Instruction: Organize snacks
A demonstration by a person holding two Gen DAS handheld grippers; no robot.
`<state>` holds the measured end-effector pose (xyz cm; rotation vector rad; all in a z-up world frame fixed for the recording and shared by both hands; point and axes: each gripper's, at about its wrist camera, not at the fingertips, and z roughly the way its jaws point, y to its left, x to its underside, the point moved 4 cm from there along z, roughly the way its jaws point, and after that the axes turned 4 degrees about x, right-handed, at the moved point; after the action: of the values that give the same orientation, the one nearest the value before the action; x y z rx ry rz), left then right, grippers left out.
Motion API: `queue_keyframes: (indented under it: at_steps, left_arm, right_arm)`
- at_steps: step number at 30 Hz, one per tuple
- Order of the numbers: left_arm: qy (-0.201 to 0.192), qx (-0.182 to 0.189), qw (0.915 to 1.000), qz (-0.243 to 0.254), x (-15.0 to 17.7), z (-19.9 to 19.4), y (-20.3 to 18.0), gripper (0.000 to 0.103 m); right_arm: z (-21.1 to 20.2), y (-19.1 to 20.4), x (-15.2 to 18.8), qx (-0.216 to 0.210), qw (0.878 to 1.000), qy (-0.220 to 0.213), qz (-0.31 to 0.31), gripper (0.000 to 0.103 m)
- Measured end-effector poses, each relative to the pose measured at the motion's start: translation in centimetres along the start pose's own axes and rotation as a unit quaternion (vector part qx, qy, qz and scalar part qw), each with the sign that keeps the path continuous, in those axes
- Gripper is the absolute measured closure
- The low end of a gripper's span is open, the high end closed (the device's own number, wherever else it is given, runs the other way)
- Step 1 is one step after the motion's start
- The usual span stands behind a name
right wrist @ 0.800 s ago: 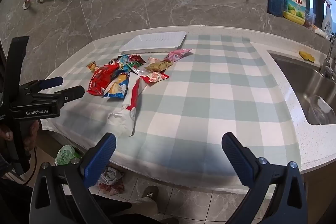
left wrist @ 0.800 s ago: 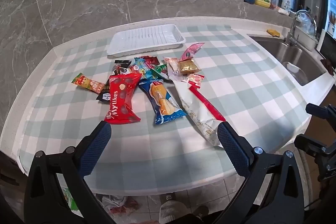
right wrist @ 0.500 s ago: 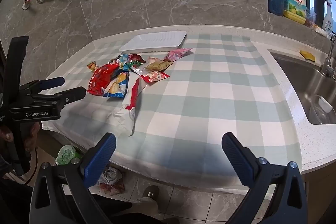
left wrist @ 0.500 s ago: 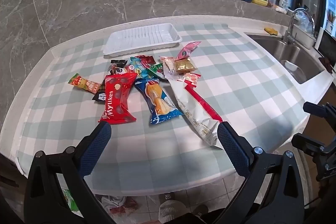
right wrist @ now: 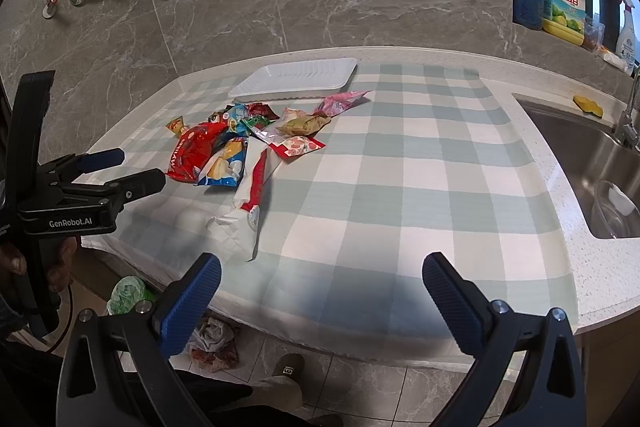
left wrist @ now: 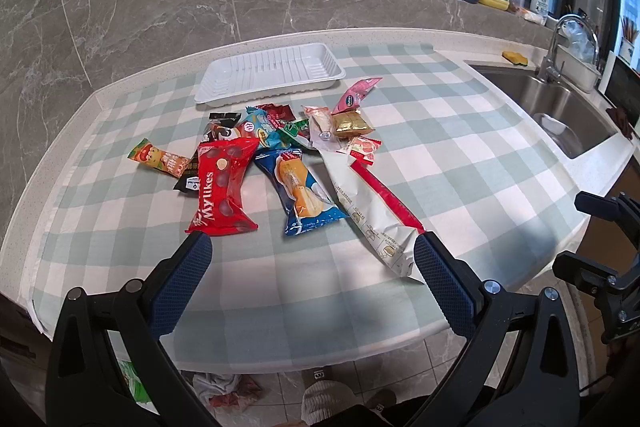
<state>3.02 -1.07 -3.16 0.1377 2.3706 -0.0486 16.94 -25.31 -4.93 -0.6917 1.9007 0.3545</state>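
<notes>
Two grippers hang over the near edge of the counter, and both have their blue-padded fingers spread wide with nothing between them: the left gripper [left wrist: 310, 247] is aimed at the snack pile, and the right gripper [right wrist: 320, 269] faces a bare part of the green-and-white checked tablecloth [right wrist: 420, 163]. The snacks lie in a loose heap on this cloth, just in front of the white ribbed plastic tray [left wrist: 272, 73], which holds nothing. Nearest to the left gripper are the red Mylikes bag [left wrist: 222, 187], the blue packet with a yellow cake picture [left wrist: 300, 193] beside it, and the long white-and-red pouch [left wrist: 372, 209], whose end lies close to the gripper's right finger. Behind them I see a small orange-and-green packet [left wrist: 160, 157] at the left side, a gold foil packet [left wrist: 352, 123] and a pink sachet [left wrist: 356, 95] close to the tray. In the right wrist view the left gripper [right wrist: 120, 167] shows at the left edge, held by a hand. A steel sink [right wrist: 592, 163] is at the right end of the counter.
</notes>
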Motion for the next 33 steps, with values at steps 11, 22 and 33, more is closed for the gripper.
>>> queue_keyframes:
  at_steps: [11,22,33]
  left_arm:
    - [-0.001,0.0,1.0,0.001,0.06,0.06,-0.03,0.001]
    - [-0.001,0.001,1.0,0.0,0.02,0.04,-0.02,0.001]
    - [-0.001,0.002,1.0,0.001,0.26,0.06,-0.02,0.001]
  right_arm:
    - [0.01,0.17,-0.08,0.0,1.0,0.0,0.0,0.0]
    - [-0.08,0.29,-0.08,0.0,1.0,0.0,-0.001,0.0]
    - [-0.08,0.63,-0.19,0.0,1.0,-0.001,0.0,0.0]
